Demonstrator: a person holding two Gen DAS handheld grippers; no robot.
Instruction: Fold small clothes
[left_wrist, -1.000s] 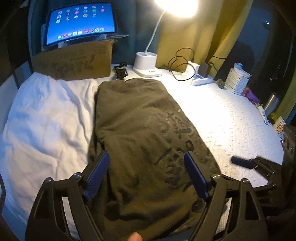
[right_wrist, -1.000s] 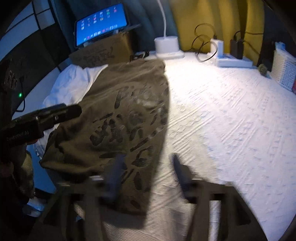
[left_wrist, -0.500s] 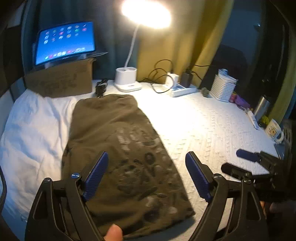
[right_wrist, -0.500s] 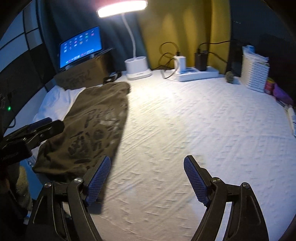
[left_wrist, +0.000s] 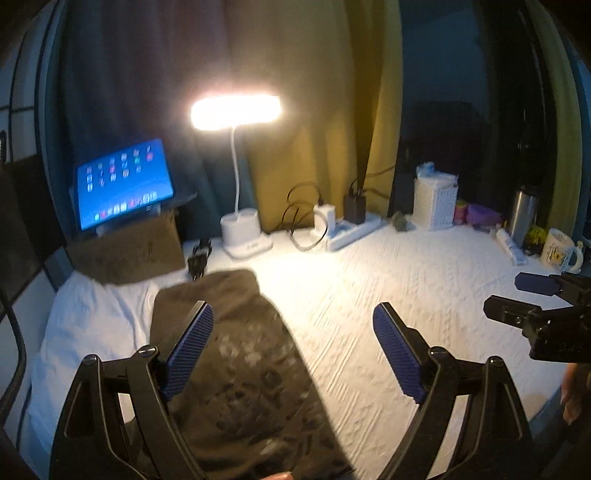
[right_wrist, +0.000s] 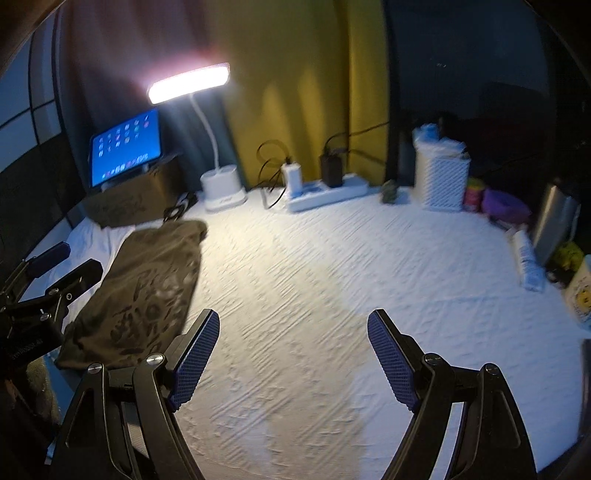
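White basket (right_wrist: 441, 181) — stuffed; olive shirt (right_wrist: 147, 291) folded flat.

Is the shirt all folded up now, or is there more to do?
The olive shirt looks folded into a long strip on the bedspread, beside the white cloth. Nothing is in hand: the left gripper and right gripper are both open and empty above the bed. The strip is long, so it probably needs a crosswise fold. The white cloth may need folding too, though I can't tell if it's clothing.
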